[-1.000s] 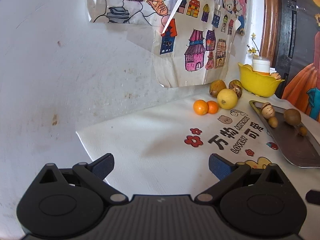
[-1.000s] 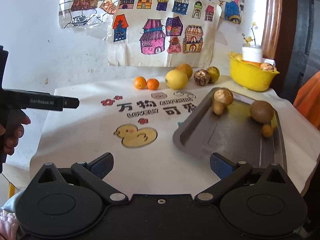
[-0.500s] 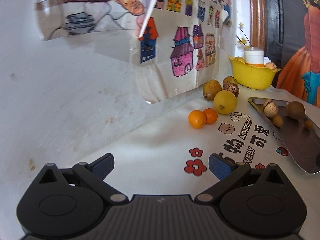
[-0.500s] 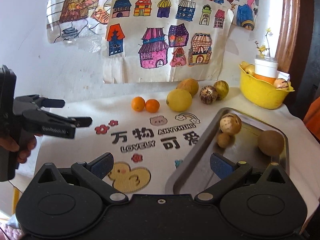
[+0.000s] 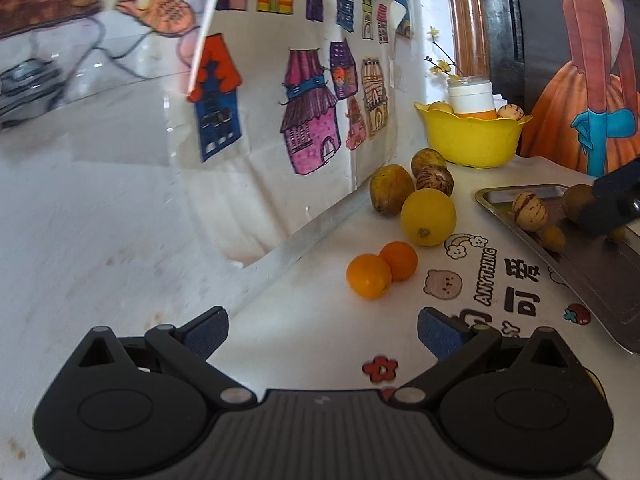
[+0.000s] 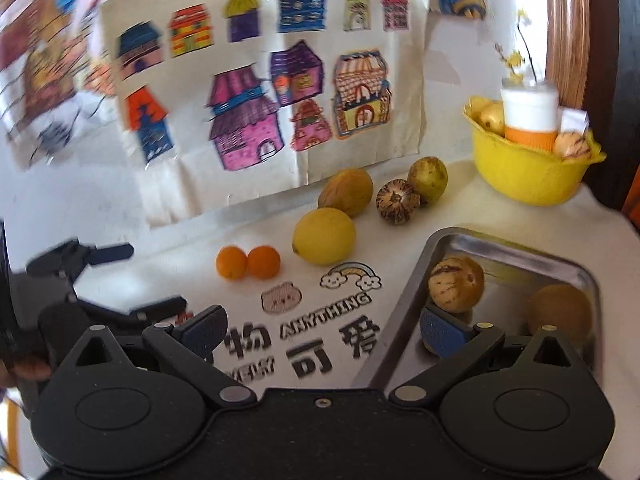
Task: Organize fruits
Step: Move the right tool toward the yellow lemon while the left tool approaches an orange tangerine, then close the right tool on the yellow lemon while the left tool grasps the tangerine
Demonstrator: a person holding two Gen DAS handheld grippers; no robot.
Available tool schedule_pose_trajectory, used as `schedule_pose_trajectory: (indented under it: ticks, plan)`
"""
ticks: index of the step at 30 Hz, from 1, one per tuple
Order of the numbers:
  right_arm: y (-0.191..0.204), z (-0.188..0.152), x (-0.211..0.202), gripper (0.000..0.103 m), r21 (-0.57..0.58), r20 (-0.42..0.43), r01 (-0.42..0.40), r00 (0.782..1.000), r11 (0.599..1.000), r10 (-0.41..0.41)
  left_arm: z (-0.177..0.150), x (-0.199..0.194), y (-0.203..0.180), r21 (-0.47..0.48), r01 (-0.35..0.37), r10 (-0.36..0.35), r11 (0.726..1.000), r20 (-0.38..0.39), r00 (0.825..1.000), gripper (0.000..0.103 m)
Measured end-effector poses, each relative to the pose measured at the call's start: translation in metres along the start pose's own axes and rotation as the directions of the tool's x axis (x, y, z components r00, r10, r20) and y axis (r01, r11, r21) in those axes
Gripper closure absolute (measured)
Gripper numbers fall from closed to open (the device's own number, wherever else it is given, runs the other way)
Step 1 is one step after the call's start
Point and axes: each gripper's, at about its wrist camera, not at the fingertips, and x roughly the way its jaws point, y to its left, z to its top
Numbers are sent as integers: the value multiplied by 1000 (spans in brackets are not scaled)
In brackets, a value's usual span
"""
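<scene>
Holding both grippers wide open and empty, we have the left gripper before two small oranges near the tablecloth's back edge; the right gripper is over the metal tray rim.

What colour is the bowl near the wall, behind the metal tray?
Yellow. The bowl shows best in the right wrist view.
</scene>
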Motion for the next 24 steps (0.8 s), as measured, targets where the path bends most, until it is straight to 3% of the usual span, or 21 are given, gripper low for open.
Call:
schedule_pose_trajectory:
  ticks: [12,24]
  plan:
    - [-22,42,67,1,196,-23,-65,997,978,71,12,38,1,55,75,-74,996,-18,997,0]
    - [-34,48,127,18,306,-46,-65,995,950,83,17,54,6,66,133,-132,989,-22,991,4]
